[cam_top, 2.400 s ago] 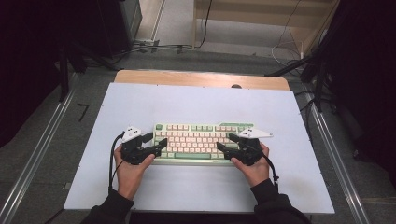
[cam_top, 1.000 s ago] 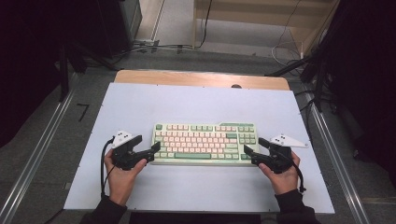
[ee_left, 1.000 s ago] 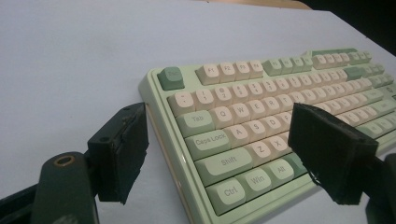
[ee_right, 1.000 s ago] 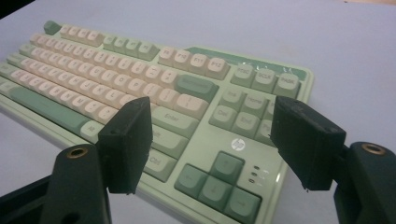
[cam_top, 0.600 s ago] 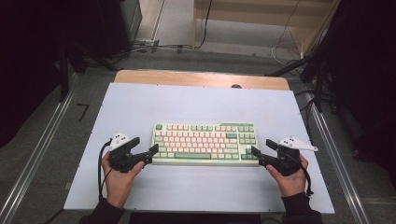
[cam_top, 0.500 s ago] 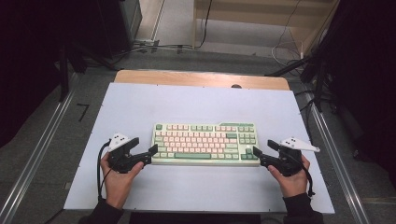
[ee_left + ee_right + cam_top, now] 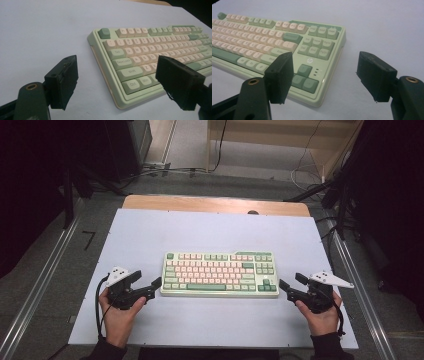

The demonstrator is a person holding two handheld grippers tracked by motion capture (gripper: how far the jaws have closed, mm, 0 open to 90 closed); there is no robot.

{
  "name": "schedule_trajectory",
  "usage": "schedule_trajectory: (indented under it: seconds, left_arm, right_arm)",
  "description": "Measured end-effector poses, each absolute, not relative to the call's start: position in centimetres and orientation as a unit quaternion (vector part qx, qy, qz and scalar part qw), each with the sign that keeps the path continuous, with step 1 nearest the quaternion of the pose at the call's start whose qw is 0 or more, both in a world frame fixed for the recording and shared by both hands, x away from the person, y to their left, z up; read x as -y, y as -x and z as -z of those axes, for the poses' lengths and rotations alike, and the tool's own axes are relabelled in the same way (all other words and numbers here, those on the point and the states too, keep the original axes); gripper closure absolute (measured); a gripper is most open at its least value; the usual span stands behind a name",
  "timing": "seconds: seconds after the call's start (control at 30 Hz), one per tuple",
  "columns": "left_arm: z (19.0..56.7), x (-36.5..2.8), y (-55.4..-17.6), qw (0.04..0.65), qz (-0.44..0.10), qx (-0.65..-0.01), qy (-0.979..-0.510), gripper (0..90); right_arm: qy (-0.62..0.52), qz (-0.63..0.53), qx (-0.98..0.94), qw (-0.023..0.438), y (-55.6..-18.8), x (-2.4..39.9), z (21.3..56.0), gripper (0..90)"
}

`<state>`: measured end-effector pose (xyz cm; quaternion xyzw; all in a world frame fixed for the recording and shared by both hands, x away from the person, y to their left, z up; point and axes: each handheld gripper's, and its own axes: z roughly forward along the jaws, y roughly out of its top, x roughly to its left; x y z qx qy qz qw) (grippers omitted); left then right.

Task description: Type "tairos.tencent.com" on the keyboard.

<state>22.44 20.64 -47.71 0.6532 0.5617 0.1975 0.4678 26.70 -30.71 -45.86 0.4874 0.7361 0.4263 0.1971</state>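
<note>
A mint-green keyboard [image 7: 220,273] with pink and green keys lies flat in the middle of the white tabletop [image 7: 200,230]. My left gripper [image 7: 147,280] rests just off the keyboard's left end, open, with nothing between its jaws. In the left gripper view the keyboard's near left corner [image 7: 150,50] lies ahead of the spread left gripper [image 7: 117,82]. My right gripper [image 7: 291,281] sits a short way off the keyboard's right end, also open and holding nothing. The right gripper view shows the arrow-key corner of the keyboard [image 7: 262,42] ahead of the open right gripper [image 7: 327,75].
A wooden strip [image 7: 215,204] borders the table's far edge. Metal rails [image 7: 40,285] run along both sides. Cables [image 7: 165,170] lie on the floor behind the table, and a dark cabinet [image 7: 120,145] stands at the back left.
Both grippers have drawn outward from the keyboard's two ends, the right one farther. The keyboard has stayed where it was.
</note>
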Motion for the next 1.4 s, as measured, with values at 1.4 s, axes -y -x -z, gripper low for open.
schedule_trajectory:
  seconds: [1.4]
  left_arm:
    - [48.6,-23.9,-20.7,0.440,-0.201,-0.600,-0.638,19.2]
  right_arm:
    - [-0.558,-0.408,-0.687,0.224,-24.8,36.1,46.4,27.8]
